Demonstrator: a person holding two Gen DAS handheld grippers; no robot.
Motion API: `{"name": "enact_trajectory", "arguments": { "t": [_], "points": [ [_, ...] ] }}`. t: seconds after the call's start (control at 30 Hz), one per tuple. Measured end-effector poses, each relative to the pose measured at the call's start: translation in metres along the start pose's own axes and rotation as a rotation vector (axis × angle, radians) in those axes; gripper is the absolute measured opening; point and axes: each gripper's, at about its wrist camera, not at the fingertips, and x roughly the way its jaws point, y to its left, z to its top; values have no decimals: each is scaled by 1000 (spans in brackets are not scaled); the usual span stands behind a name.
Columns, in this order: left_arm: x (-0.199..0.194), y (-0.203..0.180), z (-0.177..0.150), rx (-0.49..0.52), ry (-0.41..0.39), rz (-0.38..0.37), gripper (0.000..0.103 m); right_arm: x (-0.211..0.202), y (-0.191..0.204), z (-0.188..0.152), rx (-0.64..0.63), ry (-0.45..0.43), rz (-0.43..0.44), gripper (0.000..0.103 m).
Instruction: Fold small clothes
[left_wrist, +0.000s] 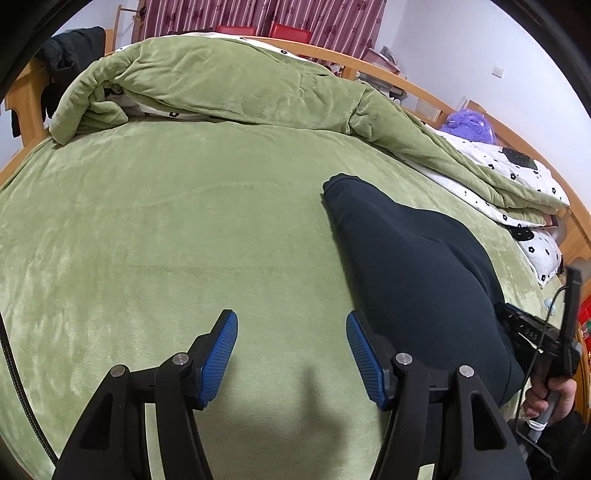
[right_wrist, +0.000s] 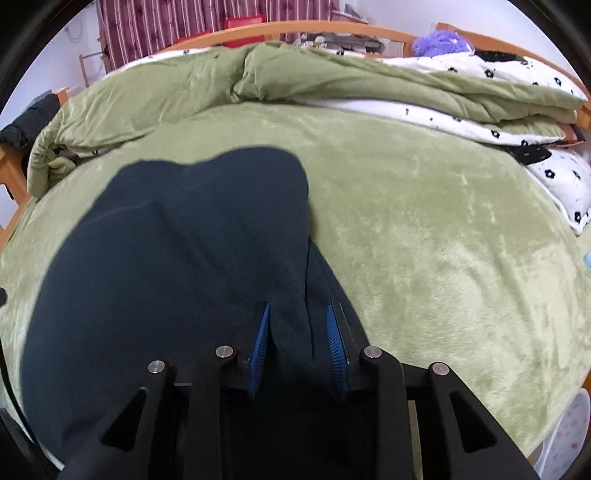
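A dark navy garment (left_wrist: 417, 266) lies on the green bed cover (left_wrist: 184, 236), stretching from the bed's middle toward the near right. My left gripper (left_wrist: 291, 332) is open and empty, just left of the garment's near part, above the cover. In the right wrist view the garment (right_wrist: 177, 236) fills the left and middle. My right gripper (right_wrist: 297, 328) is shut on a fold of its near edge, with cloth bunched between the blue pads (right_wrist: 260, 336). The right gripper's body and the hand holding it show in the left wrist view (left_wrist: 535, 332).
A rolled-back green quilt (left_wrist: 229, 88) with a white flowered lining lies across the far side of the bed. White flowered pillows (right_wrist: 565, 177) and a purple plush (right_wrist: 441, 42) sit at the right. The wooden bed frame (left_wrist: 22, 96) carries dark clothing (left_wrist: 70, 48) at the left.
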Motion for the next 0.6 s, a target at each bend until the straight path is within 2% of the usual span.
{"name": "enact_trajectory", "arguments": {
  "t": [0.1,0.23,0.33,0.4,0.5,0.6],
  "points": [
    [-4,-5,-1,9,-6,-8,59,-22,0,2,-14,-56,-9,34],
    [-15,-14,-5,17,-17,-29,59,-46,-1,5,-27,-84,5,37],
    [-25,-23,-10,30,-27,-26,59,-64,0,2,-27,-95,13,44],
    [-32,-28,-13,33,-30,-19,59,-74,2,0,-29,-102,10,53],
    [-43,-37,-18,47,-30,-16,59,-91,4,-5,-27,-110,3,59],
    [-60,-47,-23,78,-45,-1,68,-111,5,-11,-20,-117,-1,60]
  ]
}}
